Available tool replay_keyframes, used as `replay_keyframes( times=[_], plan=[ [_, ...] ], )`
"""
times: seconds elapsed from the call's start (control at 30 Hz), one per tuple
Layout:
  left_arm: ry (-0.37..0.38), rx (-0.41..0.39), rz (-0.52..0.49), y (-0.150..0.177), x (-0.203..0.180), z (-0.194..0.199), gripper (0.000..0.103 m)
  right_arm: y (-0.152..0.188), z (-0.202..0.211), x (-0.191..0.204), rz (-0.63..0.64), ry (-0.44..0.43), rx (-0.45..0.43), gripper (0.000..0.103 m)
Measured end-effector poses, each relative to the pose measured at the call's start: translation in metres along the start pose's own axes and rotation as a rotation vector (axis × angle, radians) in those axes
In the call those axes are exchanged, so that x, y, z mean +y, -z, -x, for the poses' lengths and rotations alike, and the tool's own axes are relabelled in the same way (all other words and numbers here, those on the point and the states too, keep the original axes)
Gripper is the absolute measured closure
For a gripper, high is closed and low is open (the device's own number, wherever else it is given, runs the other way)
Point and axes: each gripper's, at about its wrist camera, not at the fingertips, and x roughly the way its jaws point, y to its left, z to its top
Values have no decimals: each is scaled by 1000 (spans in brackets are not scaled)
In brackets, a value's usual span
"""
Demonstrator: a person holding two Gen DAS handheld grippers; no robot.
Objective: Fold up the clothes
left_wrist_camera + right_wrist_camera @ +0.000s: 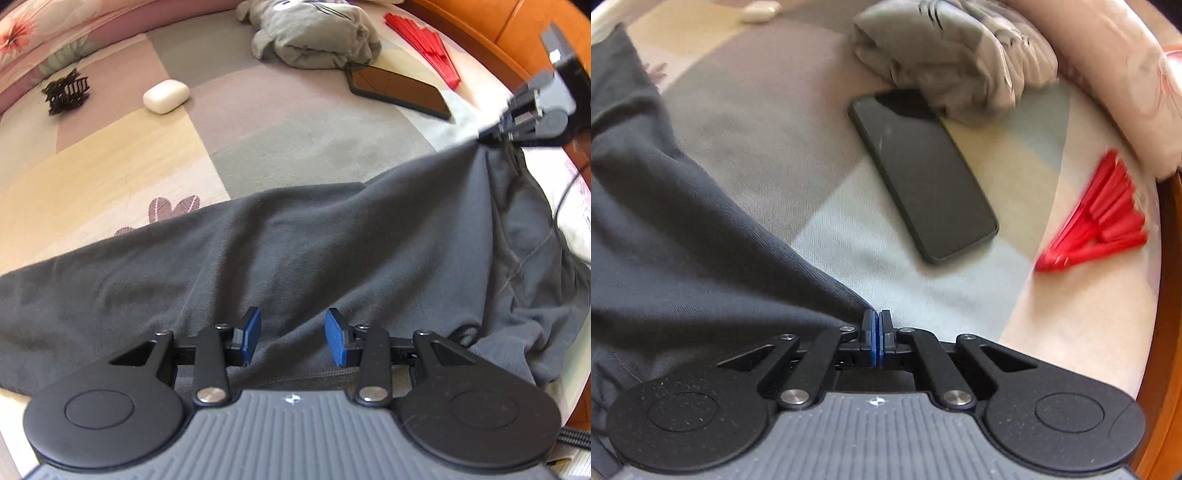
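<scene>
Fabric here is a dark grey garment (295, 251), soft and limp, spread across the bed (155, 155) just below my left hand-held gripper (292, 338), whose blue pads stand apart and hold nothing. My right hand-held gripper (876, 332) has its jaws pressed together on the garment's far corner, pulling it taut. I'd judge the cloth light, floppy and likely to sag, so seams and hems are the best holds. The phone (923, 177) lies near that corner.
</scene>
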Motion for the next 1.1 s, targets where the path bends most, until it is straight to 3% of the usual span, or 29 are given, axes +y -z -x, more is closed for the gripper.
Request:
replay_keyframes(
  times=[0.13, 0.3, 0.4, 0.5, 0.6, 0.73, 0.87, 1.03, 1.1],
  plan=[
    [-13, -10, 9, -2, 8, 2, 64, -5, 20, 9, -40, -58, -69, 94],
    [-14, -66, 4, -22, 12, 0, 66, -30, 26, 39, -96, -274, -143, 94],
    [19, -123, -13, -38, 11, -9, 67, -39, 12, 67, -121, -385, -138, 94],
    [57, -120, -17, -46, 10, -27, 68, -33, -10, 91, -161, -437, -82, 94],
    [55, -32, -1, -37, 11, -43, 68, -15, -15, 102, -203, -455, -47, 93],
    [80, 8, 72, 6, 15, -31, 68, 22, -8, 107, -287, -503, 4, 94],
    [94, 89, 100, 23, 20, -20, 69, 22, 3, 105, -268, -513, 33, 94],
    [27, -41, 22, -12, 27, -9, 69, -17, 20, 72, -278, -421, -140, 93],
    [30, -81, 23, -31, 28, -14, 69, -31, 10, 66, -297, -405, -157, 93]
  ],
)
